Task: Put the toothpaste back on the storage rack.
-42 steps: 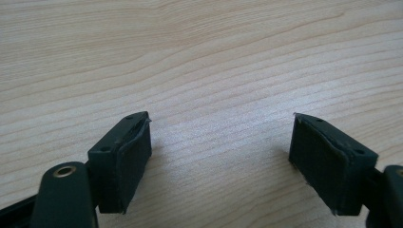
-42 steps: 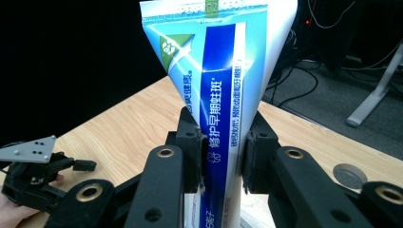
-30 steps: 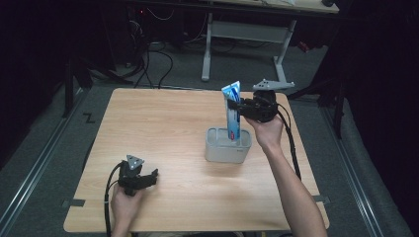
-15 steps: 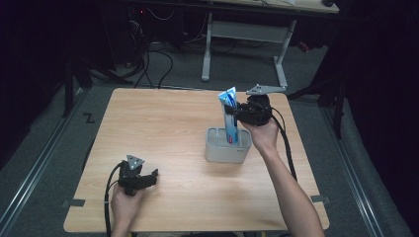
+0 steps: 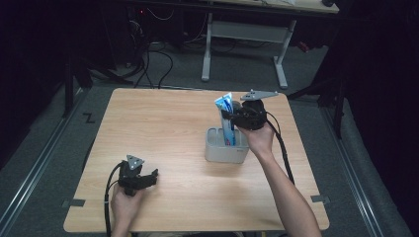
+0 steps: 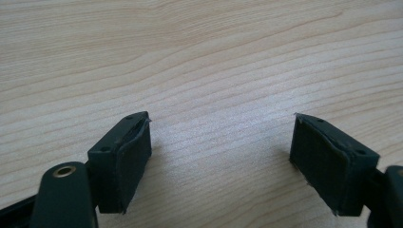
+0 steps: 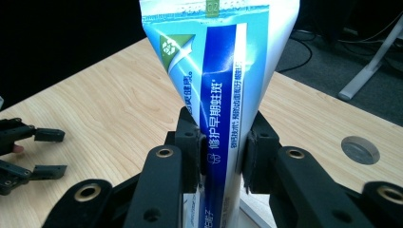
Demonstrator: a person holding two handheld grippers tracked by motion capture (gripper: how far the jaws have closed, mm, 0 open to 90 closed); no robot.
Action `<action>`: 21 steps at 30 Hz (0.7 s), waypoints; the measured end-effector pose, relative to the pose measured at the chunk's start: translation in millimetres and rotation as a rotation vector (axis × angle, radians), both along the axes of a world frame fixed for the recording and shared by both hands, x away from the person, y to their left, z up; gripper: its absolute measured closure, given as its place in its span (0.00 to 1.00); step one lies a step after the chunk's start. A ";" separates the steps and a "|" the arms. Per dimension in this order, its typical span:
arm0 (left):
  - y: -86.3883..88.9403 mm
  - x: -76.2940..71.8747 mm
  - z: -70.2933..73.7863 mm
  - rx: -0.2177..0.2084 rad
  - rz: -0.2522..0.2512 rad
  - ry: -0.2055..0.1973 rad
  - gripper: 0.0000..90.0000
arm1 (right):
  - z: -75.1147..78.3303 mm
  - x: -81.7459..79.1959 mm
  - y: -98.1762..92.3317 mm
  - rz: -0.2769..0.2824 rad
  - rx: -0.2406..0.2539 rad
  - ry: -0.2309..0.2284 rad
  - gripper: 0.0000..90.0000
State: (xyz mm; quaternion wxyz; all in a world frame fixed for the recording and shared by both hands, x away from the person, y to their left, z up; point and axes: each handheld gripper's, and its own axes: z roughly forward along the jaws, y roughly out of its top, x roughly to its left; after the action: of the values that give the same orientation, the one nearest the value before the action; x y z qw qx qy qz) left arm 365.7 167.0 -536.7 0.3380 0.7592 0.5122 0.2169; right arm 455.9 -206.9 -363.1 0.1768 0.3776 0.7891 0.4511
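Since a second ago the right claw (image 5: pixel 231 118), clamped on the toothpaste tube (image 5: pixel 226 116), has sunk, putting the tube's lower end inside the grey holder (image 5: pixel 217 153). Nearer than the holder, the left claw (image 5: pixel 150 177) rests open and empty on the desk (image 5: pixel 163 123). A tilted tube could catch the holder's rim and tip it; bare desk surrounds the holder, its far edge not distant.

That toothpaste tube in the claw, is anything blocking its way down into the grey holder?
Nothing visible does. The right claw grips the toothpaste tube, whose lower end already dips into the open grey holder.
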 end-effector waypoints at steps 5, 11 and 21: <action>0.0 0.0 -0.1 0.000 0.001 -0.002 0.24 | -3.2 -0.4 1.9 0.002 -0.009 -0.001 0.80; 0.0 -0.1 0.0 0.000 0.001 0.000 0.25 | -11.7 0.3 -0.1 0.000 -0.016 0.016 0.80; 0.0 -0.1 0.0 0.000 0.001 0.000 0.25 | -20.5 -1.4 -6.1 -0.014 -0.014 0.026 0.80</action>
State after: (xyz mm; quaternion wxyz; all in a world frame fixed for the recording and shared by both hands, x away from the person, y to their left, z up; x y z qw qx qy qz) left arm 365.6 167.0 -536.6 0.3378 0.7590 0.5126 0.2171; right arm 454.5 -213.0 -383.5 0.1721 0.3877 0.7918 0.4395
